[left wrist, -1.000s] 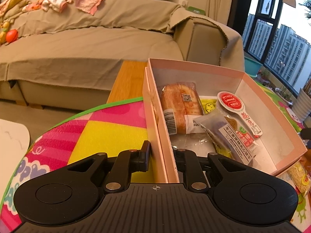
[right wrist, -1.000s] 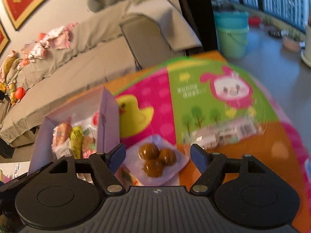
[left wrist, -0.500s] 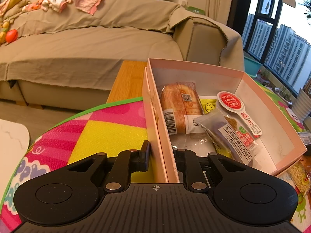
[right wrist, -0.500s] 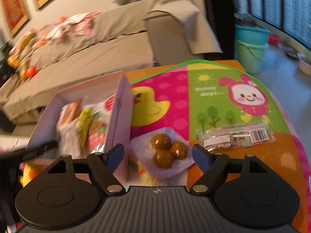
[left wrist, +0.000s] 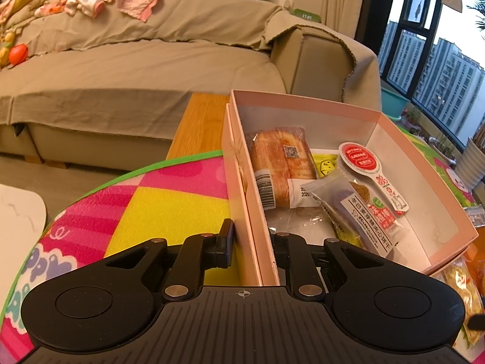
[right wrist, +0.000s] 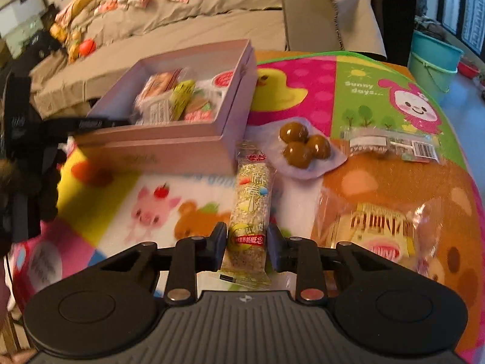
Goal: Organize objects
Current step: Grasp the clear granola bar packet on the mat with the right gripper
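Observation:
A pink box (left wrist: 303, 106) holds several snack packs on a colourful play mat. My left gripper (left wrist: 253, 236) is shut on the box's near left wall, one finger outside, one inside. The box also shows in the right wrist view (right wrist: 169, 139). My right gripper (right wrist: 247, 242) straddles a long sesame-bar pack (right wrist: 250, 212) lying on the mat; its fingers sit close on both sides of the pack. Whether they press it I cannot tell.
On the mat (right wrist: 348, 97) lie a clear pack of three brown balls (right wrist: 303, 147), a long clear pack with a barcode (right wrist: 394, 147) and a yellow bread pack (right wrist: 379, 230). A beige sofa (left wrist: 136, 69) stands behind. A teal bucket (right wrist: 433, 60) is at the right.
My right gripper has pulled back and lowered over the sesame-bar pack, and its fingers have closed in from wide open. The left gripper and box have not moved.

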The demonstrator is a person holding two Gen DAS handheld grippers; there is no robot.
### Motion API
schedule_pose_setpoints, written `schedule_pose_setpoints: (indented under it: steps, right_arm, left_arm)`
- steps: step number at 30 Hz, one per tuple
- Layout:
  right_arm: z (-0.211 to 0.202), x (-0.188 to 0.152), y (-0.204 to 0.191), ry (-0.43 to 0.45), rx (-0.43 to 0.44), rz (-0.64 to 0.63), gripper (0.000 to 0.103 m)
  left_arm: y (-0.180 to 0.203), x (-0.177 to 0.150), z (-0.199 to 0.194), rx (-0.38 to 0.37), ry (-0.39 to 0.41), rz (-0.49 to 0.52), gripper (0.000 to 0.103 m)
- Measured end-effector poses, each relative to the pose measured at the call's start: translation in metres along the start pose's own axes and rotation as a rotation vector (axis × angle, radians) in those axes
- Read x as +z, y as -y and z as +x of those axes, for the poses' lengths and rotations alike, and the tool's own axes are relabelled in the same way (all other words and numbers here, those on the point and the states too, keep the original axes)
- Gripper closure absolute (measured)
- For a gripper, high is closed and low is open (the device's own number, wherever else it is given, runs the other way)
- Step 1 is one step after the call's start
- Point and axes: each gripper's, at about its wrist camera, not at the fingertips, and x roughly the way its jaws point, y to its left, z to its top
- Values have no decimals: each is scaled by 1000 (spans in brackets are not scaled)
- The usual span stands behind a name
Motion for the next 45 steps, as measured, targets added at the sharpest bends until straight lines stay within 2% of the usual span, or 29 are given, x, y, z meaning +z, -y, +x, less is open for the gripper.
schedule_pose_setpoints:
  steps: [4, 8, 12, 14, 22, 23, 25, 30, 32, 33, 34, 35, 37, 41, 43, 45]
  right_arm:
    - [-4, -1, -5, 13, 6, -13, 72]
    - [11, 11, -8, 45, -39, -35, 70]
    - [31, 20, -7, 23, -52, -9, 68]
    - [28, 19, -9, 20, -50, -24, 72]
    - [-20, -3, -13, 10, -23, -30, 76]
    - [-29, -4, -18, 19, -17, -43, 79]
    - [-44, -2, -25, 42, 7, -63, 92]
    - [-79, 19, -52, 159, 96, -118, 92]
    - [-81, 25, -64, 180, 99, -175, 91]
    - [-79, 27, -69, 176, 90, -208, 90]
    - [-74, 27, -72, 164, 79, -236, 82]
    - [-68, 25, -74, 145, 60, -264, 64]
    - [-53, 18, -76, 114, 19, -308, 39]
    - [-9, -1, -64, 4, -73, -335, 39]
    - [6, -6, -52, -43, -76, -292, 39]
    - [14, -8, -41, -70, -54, -220, 46]
  left_arm:
    - [0, 0, 0, 0, -1, 1, 85]
    - [0, 0, 0, 1, -2, 3, 85]
    - [-1, 0, 0, 2, -3, 5, 85]
    - [-1, 0, 0, 1, -3, 4, 85]
    - [-1, 0, -1, 1, 0, -7, 85]
    - [-1, 0, -2, 1, 1, -9, 85]
    - [-2, 0, -1, 1, 1, -13, 85]
    - [-2, -1, -2, -2, 1, -16, 85]
    - [-3, -1, -2, -5, 0, -15, 85]
    - [-3, -1, -2, -5, 0, -15, 85]
    - [-3, -1, -2, -5, 1, -16, 85]
    - [-3, -1, -2, -5, 1, -16, 85]
    - [-3, 0, -2, -5, 1, -16, 85]
    - [-3, 0, -2, -6, 1, -14, 84]
    - [-3, 0, -2, -6, 1, -14, 84]
    - [-3, 0, -2, -6, 1, -14, 84]
